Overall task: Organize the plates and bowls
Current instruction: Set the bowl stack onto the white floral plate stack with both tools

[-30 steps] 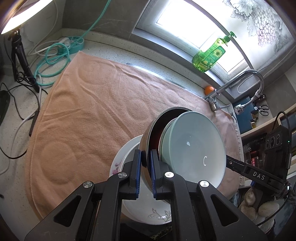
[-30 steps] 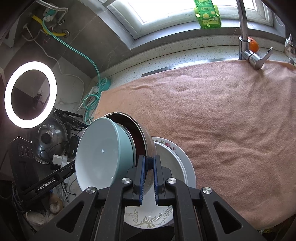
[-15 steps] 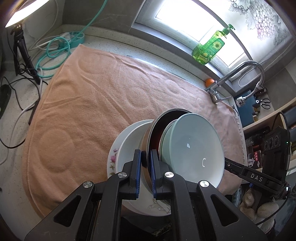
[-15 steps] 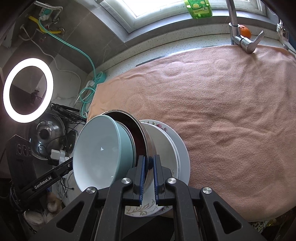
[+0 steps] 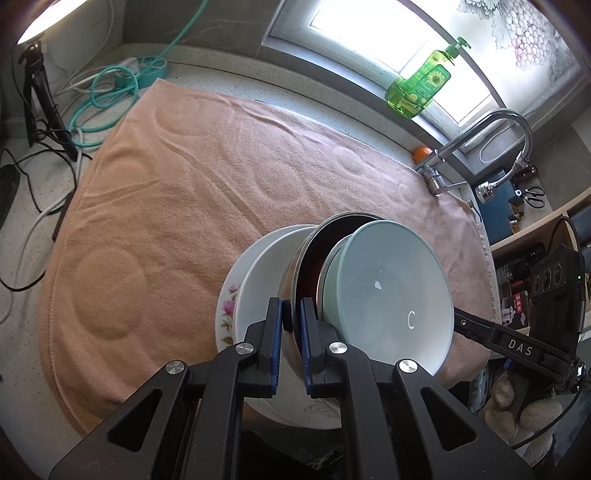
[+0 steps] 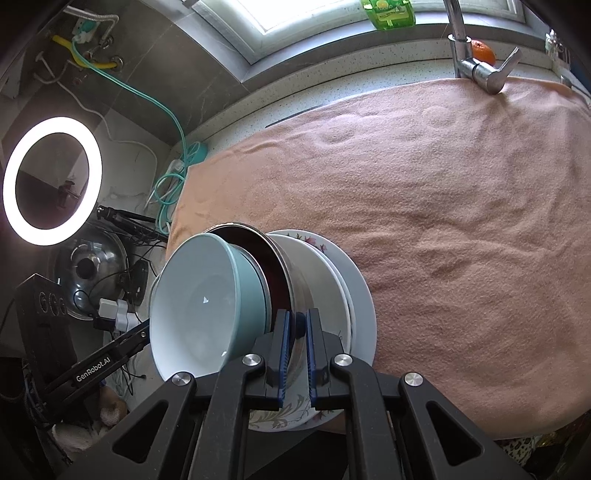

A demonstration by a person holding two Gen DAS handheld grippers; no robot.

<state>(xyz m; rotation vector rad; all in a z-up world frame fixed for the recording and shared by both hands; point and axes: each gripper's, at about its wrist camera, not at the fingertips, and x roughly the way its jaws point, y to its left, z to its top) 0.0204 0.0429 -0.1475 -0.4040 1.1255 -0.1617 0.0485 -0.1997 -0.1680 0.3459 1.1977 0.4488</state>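
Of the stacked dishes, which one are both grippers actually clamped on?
The steel bowl: its rim sits between both grippers' pads, left and right. The teal bowl and white plates flank it.

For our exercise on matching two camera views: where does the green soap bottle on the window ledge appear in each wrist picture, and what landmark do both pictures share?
Left wrist view: the green soap bottle stands upper right, on the window ledge, left of the faucet.
Right wrist view: the bottle is cut by the top edge, right of centre, only its lower part showing.
Shared landmark: the faucet, with the orange beside it.
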